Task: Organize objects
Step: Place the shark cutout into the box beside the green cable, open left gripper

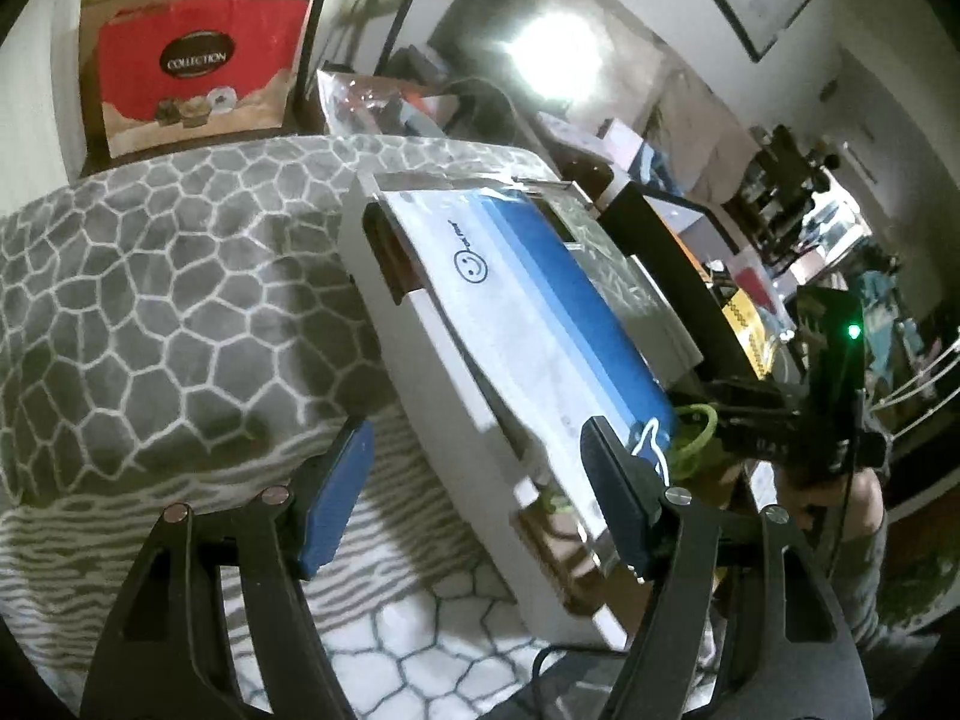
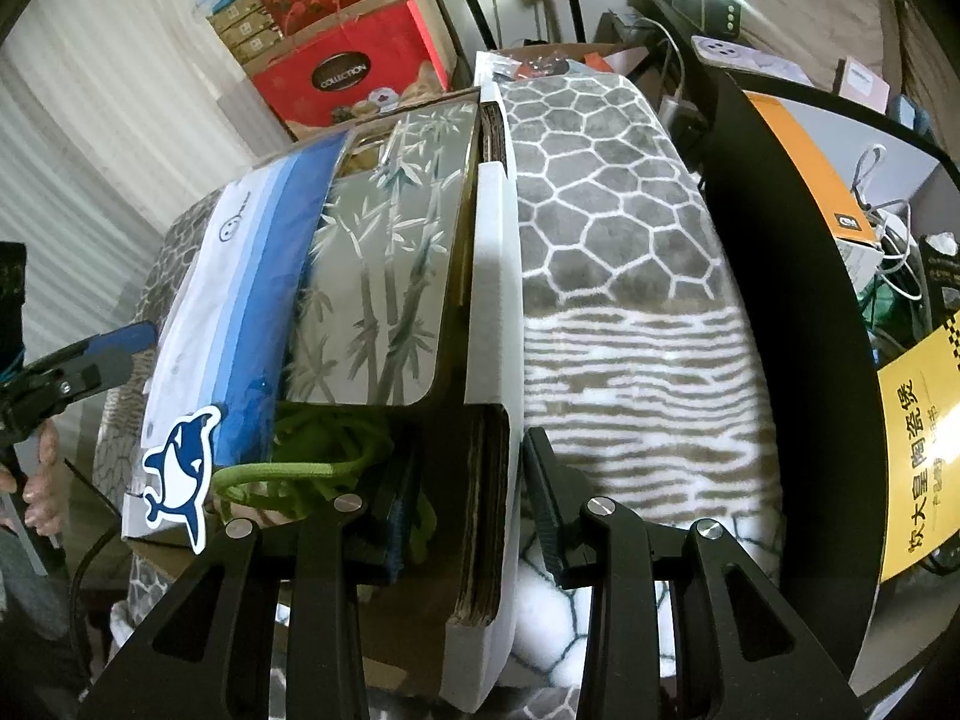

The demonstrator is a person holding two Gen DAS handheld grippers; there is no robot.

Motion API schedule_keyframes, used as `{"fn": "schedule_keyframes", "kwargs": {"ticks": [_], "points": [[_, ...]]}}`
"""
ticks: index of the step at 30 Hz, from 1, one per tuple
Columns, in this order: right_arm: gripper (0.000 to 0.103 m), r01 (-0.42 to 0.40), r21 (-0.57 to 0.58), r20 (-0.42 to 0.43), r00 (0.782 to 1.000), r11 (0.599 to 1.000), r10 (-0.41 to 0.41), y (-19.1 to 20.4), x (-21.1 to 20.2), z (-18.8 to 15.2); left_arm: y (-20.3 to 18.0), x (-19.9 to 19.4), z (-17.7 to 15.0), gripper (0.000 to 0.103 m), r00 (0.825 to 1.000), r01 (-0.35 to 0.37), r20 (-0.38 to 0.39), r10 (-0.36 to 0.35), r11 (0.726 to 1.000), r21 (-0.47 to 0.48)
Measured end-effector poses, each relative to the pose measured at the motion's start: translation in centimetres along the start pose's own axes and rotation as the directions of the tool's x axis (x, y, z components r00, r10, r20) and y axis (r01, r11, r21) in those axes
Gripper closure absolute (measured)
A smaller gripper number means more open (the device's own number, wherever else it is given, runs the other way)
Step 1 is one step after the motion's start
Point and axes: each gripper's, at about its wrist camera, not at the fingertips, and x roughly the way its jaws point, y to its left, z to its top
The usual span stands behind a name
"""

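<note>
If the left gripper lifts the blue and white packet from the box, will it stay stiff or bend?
The packet looks thin and flat, so it probably bends. Its glossy wrap may slip between the pads. It seems light and lies loose in the box.

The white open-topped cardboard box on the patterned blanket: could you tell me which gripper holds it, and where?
The right gripper holds the white open-topped cardboard box by its near side wall, one finger inside, one outside. The left gripper is open and holds nothing.

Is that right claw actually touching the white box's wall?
Touching. In the right wrist view, the right claw straddles the white box: its fingers press the wall's thick cardboard edge from both sides, with no gap visible.
</note>
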Motion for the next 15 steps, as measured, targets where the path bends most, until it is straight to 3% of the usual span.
{"fn": "schedule_keyframes", "kwargs": {"ticks": [12,15], "points": [[0.072,0.031,-0.032,-0.013,0.999,0.999,-0.031,0.0,1.1,0.7,0.4,1.9,0.2,0.036,0.991,0.126,-0.02,-0.129,0.986,-0.11],[0.072,0.048,-0.046,-0.012,0.999,0.998,-0.049,0.3,1.4,1.0,0.2,2.0,0.1,0.036,0.992,0.121,-0.013,-0.123,0.986,-0.111]]}}
